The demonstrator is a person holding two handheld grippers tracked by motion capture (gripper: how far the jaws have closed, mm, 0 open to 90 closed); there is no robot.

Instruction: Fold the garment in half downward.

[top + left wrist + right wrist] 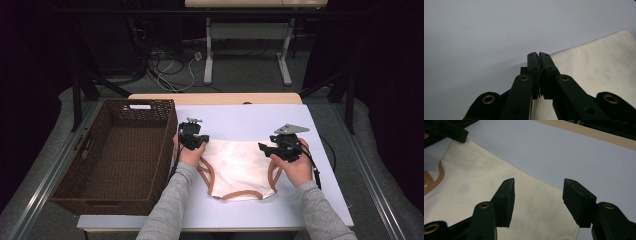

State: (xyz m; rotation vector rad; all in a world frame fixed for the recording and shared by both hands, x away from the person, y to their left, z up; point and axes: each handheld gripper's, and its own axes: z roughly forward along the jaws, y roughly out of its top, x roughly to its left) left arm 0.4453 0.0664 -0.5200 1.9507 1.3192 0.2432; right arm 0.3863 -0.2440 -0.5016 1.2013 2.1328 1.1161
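High view: cream fabric garment point(240, 167) with tan-brown trimmed edges lies flat on the pale matte table point(240, 122); soft, faintly blotched cloth, straight top hem, curved trimmed openings at its near side; left gripper point(192, 137) at the garment's top-left corner, jaws pressed together at the hem edge, whether cloth is pinched between them cannot be told; right gripper point(277, 147) over the garment's top-right corner, jaws spread apart above the cloth; left of the garment a dark brown woven wicker basket point(95, 150), rectangular, handle slots in its walls, nothing inside; beyond the garment, the table's light wooden edge strip point(215, 98).
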